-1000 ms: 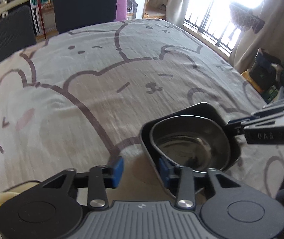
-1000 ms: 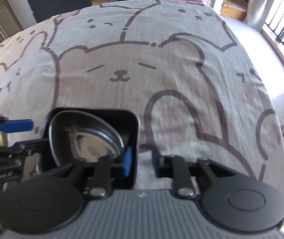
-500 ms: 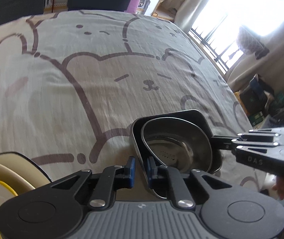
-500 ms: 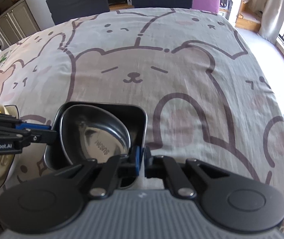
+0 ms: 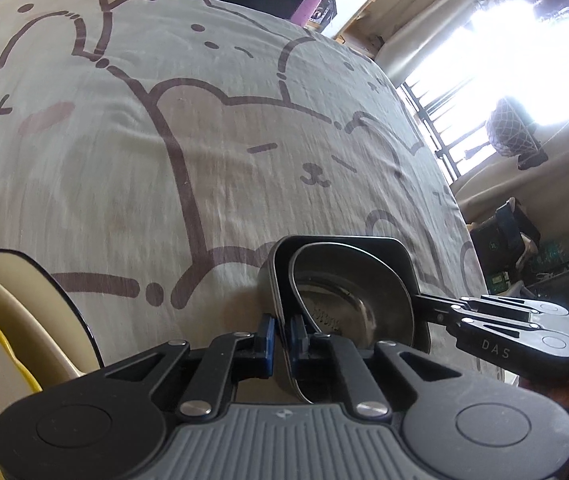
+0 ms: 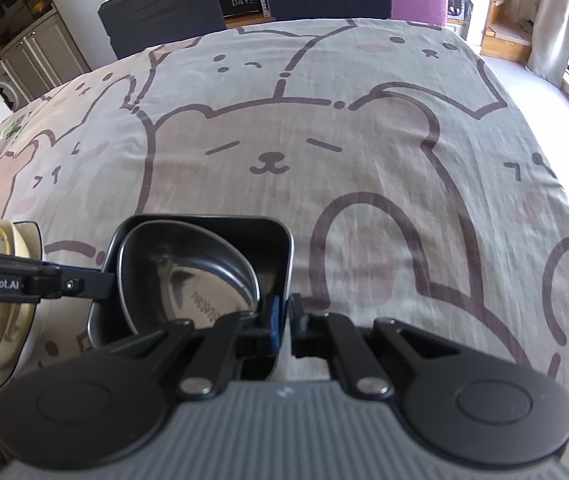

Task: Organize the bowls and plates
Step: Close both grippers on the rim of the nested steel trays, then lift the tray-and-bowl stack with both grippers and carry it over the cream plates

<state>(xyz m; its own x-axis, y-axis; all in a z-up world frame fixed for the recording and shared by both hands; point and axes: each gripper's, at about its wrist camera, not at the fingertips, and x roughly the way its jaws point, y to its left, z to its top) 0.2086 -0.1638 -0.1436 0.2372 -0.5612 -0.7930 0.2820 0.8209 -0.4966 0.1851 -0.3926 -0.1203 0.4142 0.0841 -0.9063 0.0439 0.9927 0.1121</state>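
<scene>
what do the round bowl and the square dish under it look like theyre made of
Round bowl: looks like stainless steel, a bare silvery finish with mirror-like reflections and a mark stamped in its base. Square dish: dark and glossy with a thin, bright rim edge, so possibly coated or enamelled metal; glazed ceramic cannot be ruled out.

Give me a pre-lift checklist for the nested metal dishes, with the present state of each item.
1. Left gripper clamped on the near rim of the square black dish: ok, the jaws have just closed there.
2. Right gripper clamped on the opposite rim: ok, its jaws have also just closed on the wall.
3. Round steel bowl seated inside the square dish: ok, though it sits tilted.
4. Whether either grip also catches the bowl's rim: cannot tell.
5. Cream plate stack clear of the dish: ok, apart on the bear tablecloth.
6. Dish lifted off the cloth: cannot tell.
</scene>
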